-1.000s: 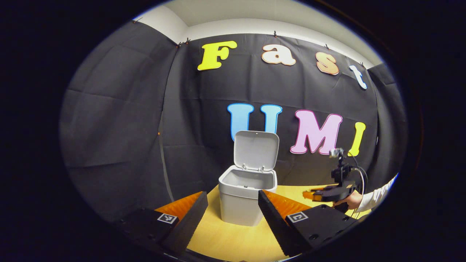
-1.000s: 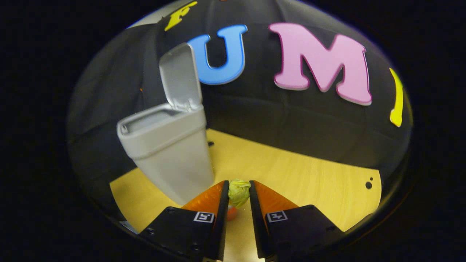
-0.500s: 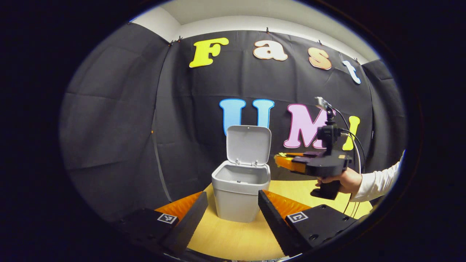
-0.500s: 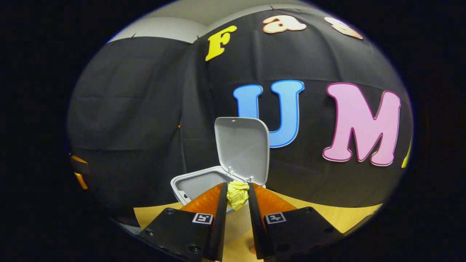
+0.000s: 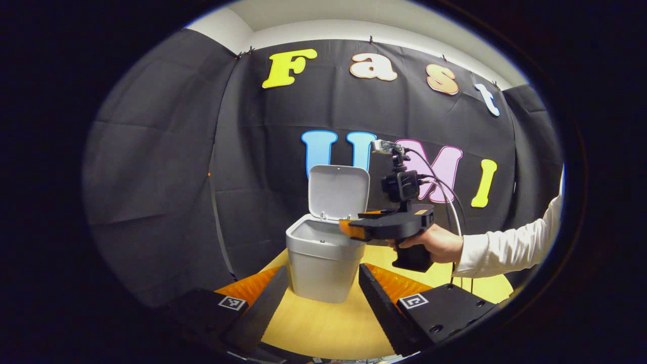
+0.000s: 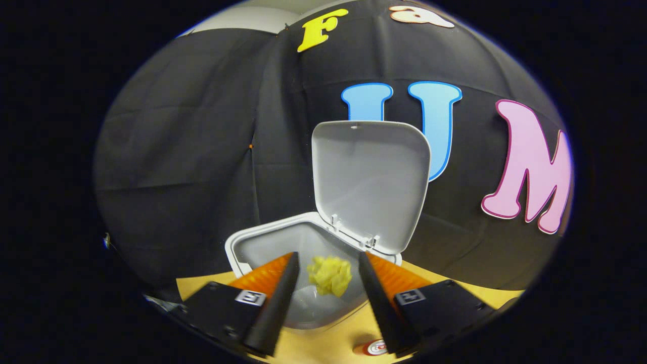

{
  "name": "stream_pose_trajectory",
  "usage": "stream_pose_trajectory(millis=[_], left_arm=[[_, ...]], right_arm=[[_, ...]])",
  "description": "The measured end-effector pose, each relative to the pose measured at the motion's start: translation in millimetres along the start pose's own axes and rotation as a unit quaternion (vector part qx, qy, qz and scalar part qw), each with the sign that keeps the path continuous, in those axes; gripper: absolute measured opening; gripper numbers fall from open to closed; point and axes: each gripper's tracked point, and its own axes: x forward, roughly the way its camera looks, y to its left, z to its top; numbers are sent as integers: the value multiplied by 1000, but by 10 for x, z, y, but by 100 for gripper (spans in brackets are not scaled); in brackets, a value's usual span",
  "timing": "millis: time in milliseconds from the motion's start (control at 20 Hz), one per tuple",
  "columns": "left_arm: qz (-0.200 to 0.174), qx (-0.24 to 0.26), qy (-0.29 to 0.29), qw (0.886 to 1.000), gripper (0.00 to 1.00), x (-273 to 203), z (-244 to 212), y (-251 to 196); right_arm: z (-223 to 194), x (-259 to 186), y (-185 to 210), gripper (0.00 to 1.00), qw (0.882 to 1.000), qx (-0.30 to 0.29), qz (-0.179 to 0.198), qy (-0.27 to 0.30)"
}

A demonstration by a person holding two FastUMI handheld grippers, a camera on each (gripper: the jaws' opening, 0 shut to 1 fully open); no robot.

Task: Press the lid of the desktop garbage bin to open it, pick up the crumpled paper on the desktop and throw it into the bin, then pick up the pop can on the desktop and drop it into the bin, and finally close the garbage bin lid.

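Grey desktop garbage bin [image 5: 322,260] on yellow tabletop [image 5: 323,328], lid [image 6: 371,184] raised upright at far side. Right claw [image 6: 327,275] spread above bin mouth, fingers apart from crumpled yellow paper [image 6: 330,275], which lies between them over bin interior. Pop can [image 6: 373,348] on tabletop, near side of bin. Left claw [image 5: 323,288] spread, low, near side of bin, holding nothing. Hand [image 5: 437,245] in white sleeve [image 5: 510,247] grips right claw's handle.
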Motion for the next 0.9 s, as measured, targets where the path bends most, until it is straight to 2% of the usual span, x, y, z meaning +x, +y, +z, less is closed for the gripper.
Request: stream_pose_trajectory(millis=[50,100,350,600,900], left_arm=[[-5,-4,-7,1000,94,27,1,-52],[-7,-5,-15,1000,94,77,-29,-96],[-15,-11,-27,999,94,413,-297,-363],[-77,12,8,997,94,800,-727,-837],[-145,35,19,989,94,1418,-1153,-1423]], right_arm=[[16,-35,-16,89,1000,-2,-1,-4],[43,-84,-35,98,1000,-3,1,-7],[78,-632,-477,97,999,-14,-25,-20],[-38,-1325,-1154,97,996,9,-84,-6],[-260,-2131,-1774,97,984,15,-177,20]])
